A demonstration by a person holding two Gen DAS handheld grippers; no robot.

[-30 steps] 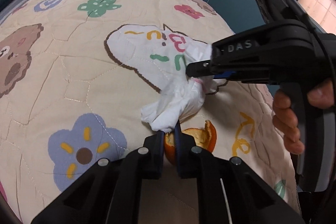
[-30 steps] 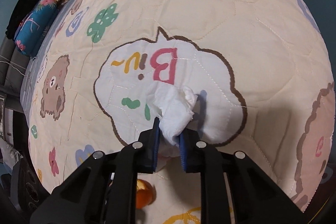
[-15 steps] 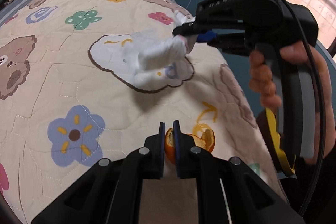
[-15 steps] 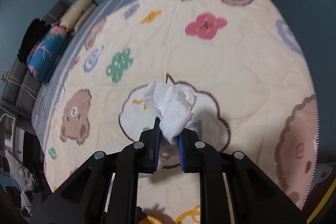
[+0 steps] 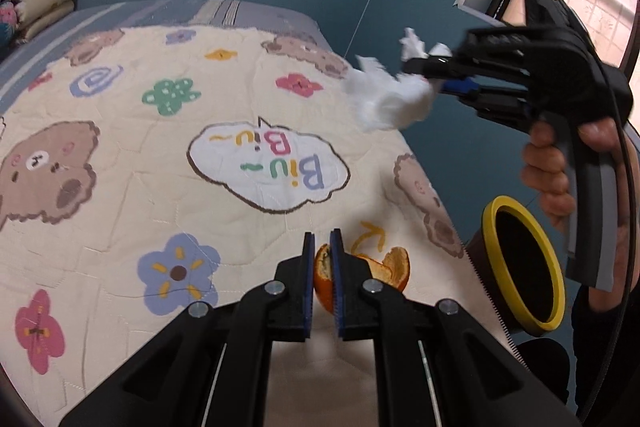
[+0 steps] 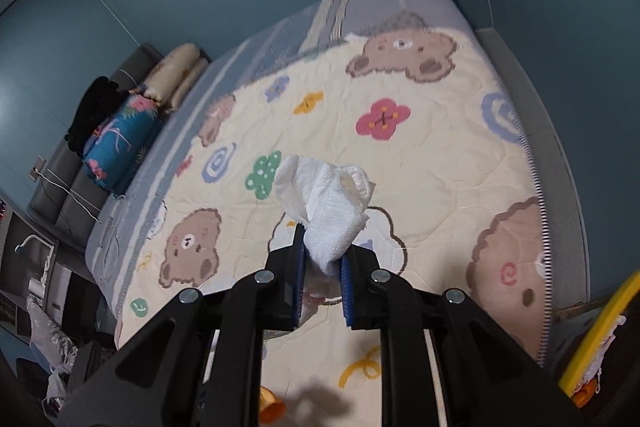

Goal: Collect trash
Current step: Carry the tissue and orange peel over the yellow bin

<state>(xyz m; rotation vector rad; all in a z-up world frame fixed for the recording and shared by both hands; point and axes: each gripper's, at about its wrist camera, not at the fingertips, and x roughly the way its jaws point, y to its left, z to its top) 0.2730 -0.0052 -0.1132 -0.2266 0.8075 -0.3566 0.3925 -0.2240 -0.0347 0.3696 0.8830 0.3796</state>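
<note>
At the far left of my left wrist view I see folded bedding (image 5: 48, 5) stacked against the blue wall, and next to it the bed's cream quilt (image 5: 120, 195) with its printed bears, flowers and a white "Biu Biu" bubble. Low in the middle, my left tool (image 5: 320, 259) is clenched on a piece of orange peel (image 5: 322, 277); the blue pads press it from both sides, and the rest of the peel curls out to the right of the jaws, above the quilt near the bed's edge. Further right and higher, my right tool (image 5: 430, 75) is held up in the air past the bed's edge, pinching a crumpled white tissue (image 5: 390, 99) that spreads out to the left of its tips. The person's hand (image 5: 560, 163) wraps the black handle. Below that hand stands a dark bin with a yellow rim (image 5: 490, 219), just beside the bed, its mouth open toward me. From my right wrist view, the pillows and a blue flowered bolster (image 6: 120, 143) sit at the left, the quilt fills the middle, and the right tool (image 6: 323, 259) grasps the tissue (image 6: 328, 203), which fans upward from between the pads. The yellow rim (image 6: 596, 331) shows at the lower right corner.
</note>
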